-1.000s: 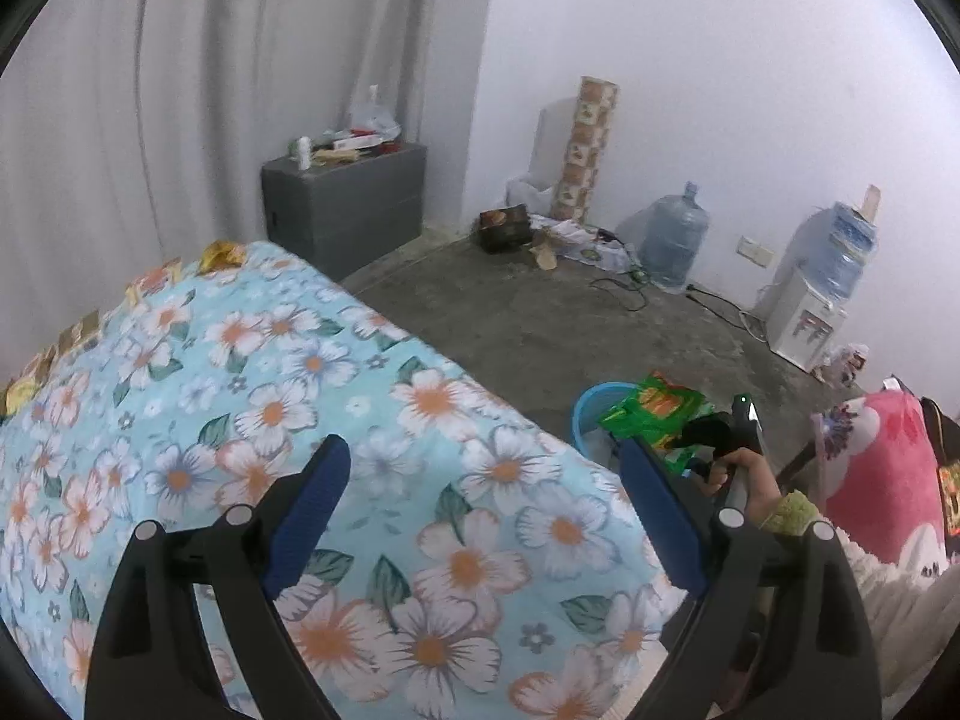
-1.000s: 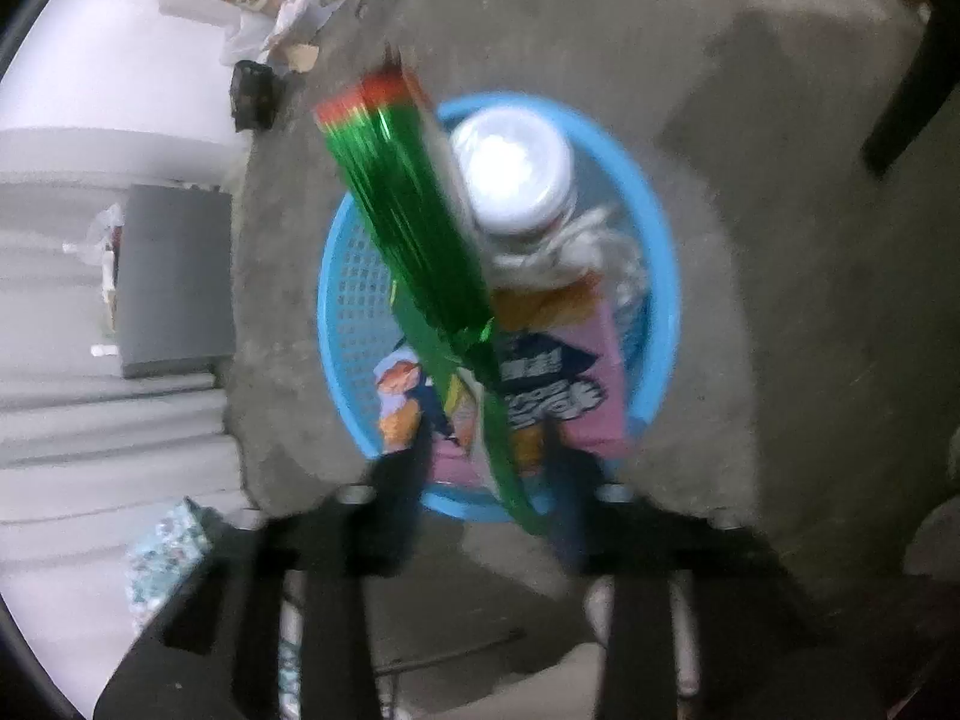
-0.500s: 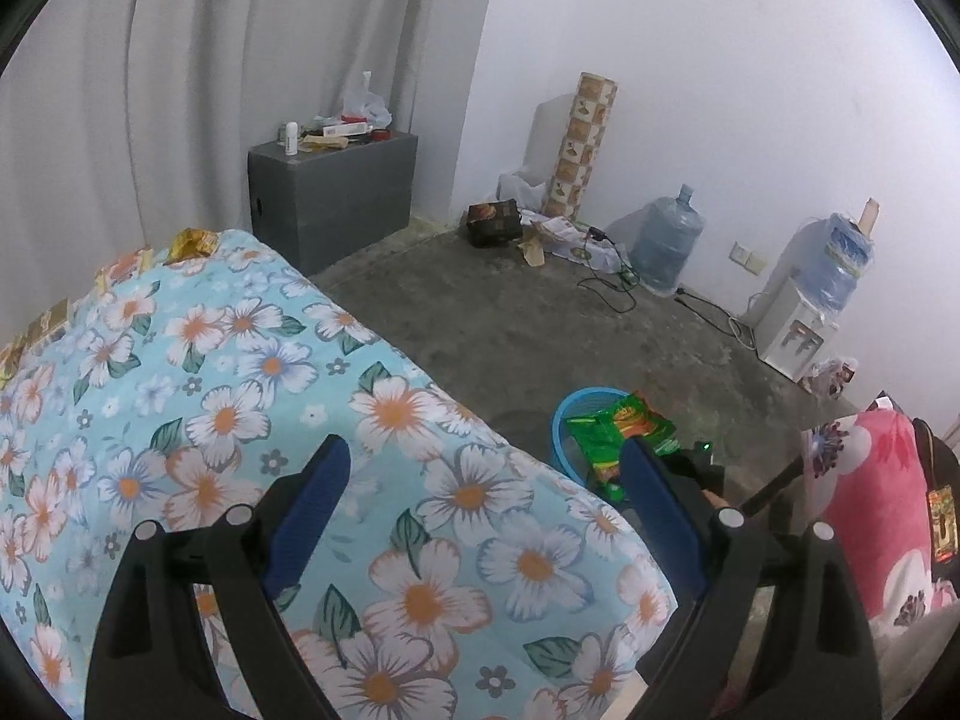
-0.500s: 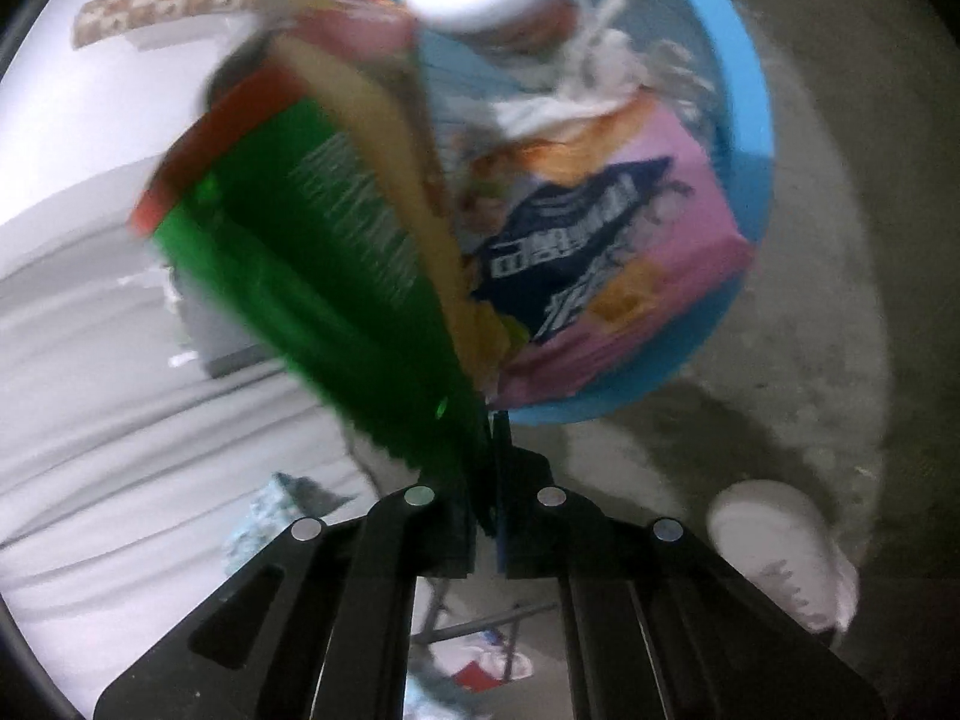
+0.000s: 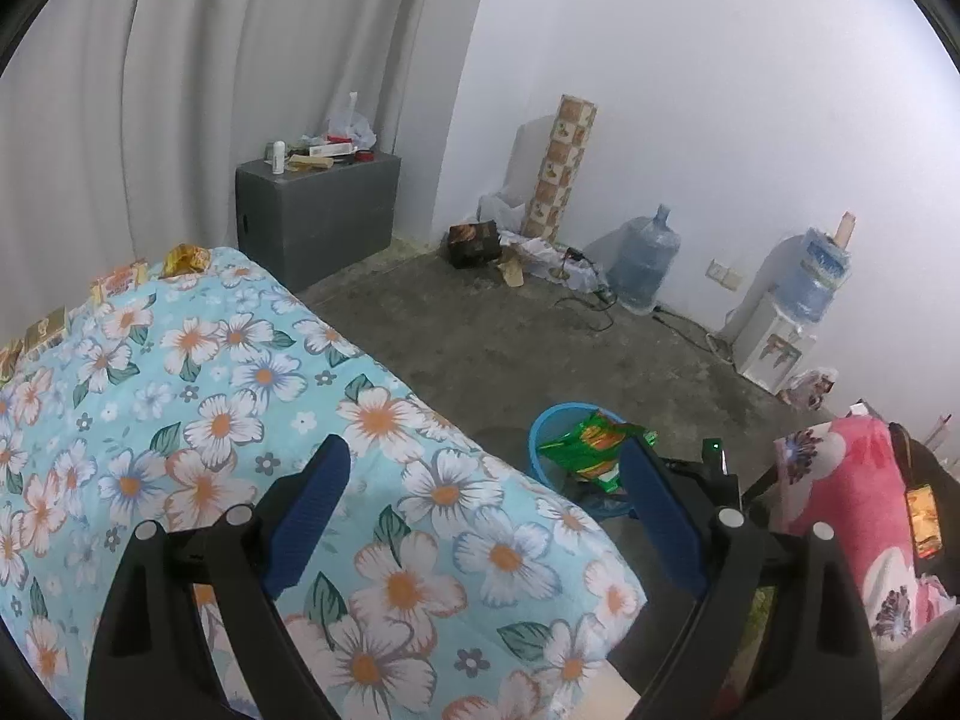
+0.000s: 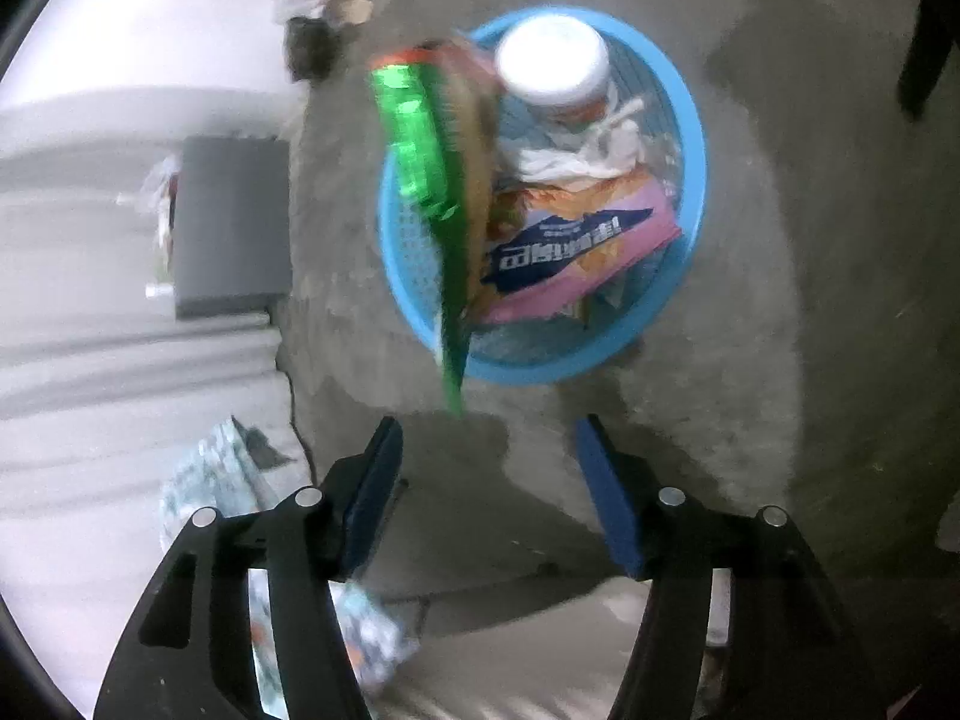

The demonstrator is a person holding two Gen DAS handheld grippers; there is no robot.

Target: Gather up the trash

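My right gripper (image 6: 487,444) is open and empty just above the blue trash basket (image 6: 690,138) on the floor. A green snack bag (image 6: 432,180) is free of the jaws and blurred, dropping over the basket's left rim. The basket holds a pink snack bag (image 6: 576,246), a white-lidded container (image 6: 552,63) and crumpled white paper (image 6: 588,144). In the left wrist view the basket (image 5: 543,429) and green bag (image 5: 591,444) show beyond the table's corner. My left gripper (image 5: 483,510) is open and empty over the floral tablecloth (image 5: 240,372). Several wrappers (image 5: 123,279) lie along the table's far left edge.
A grey cabinet (image 5: 318,219) with clutter stands by the curtain. A water jug (image 5: 642,264), a water dispenser (image 5: 786,324), a patterned roll (image 5: 561,165) and cables line the far wall. A pink floral cushion (image 5: 852,516) sits at right. The floor is bare concrete.
My right gripper has opened and let go of the green snack bag, which now falls toward the basket. My left gripper has drifted slightly over the table and stays open.
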